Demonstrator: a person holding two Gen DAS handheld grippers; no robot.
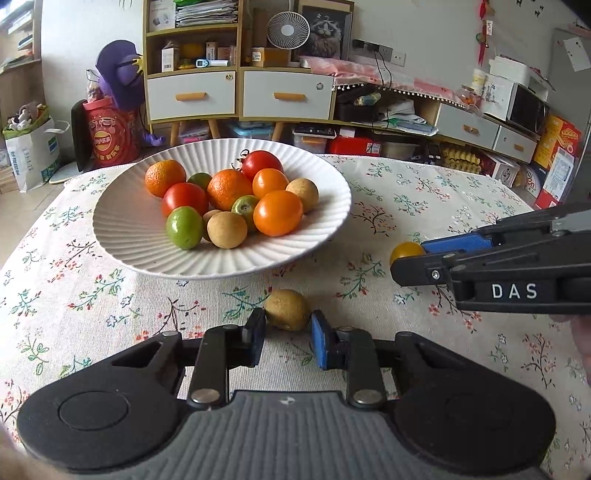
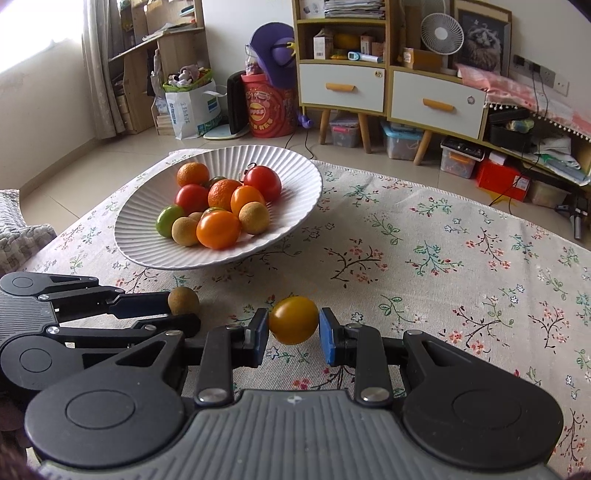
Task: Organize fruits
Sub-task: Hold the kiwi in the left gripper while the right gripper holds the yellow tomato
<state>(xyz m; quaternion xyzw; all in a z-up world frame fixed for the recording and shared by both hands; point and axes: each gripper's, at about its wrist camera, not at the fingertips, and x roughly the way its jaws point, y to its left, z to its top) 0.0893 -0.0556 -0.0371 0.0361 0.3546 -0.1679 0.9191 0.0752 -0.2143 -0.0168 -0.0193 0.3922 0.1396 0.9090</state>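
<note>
A white ribbed plate (image 1: 122, 236) (image 2: 299, 173) on the flowered tablecloth holds several fruits: red and orange tomatoes, oranges, green fruits and tan longans. Nearer me, a tan longan (image 1: 287, 308) (image 2: 183, 300) rests on the cloth with my left gripper (image 1: 288, 322) (image 2: 181, 308) shut on it, a pad against each side. To its right, my right gripper (image 2: 293, 326) (image 1: 410, 260) is shut on a yellow-orange tomato (image 2: 293, 319) (image 1: 405, 251), just over the cloth. The two grippers lie side by side in front of the plate.
The tablecloth (image 2: 443, 258) stretches bare to the right of the plate. Beyond the table's far edge stand white-drawered cabinets (image 1: 192, 96), a red bucket (image 1: 110, 133), a small fan (image 1: 288, 29) and storage boxes on the floor.
</note>
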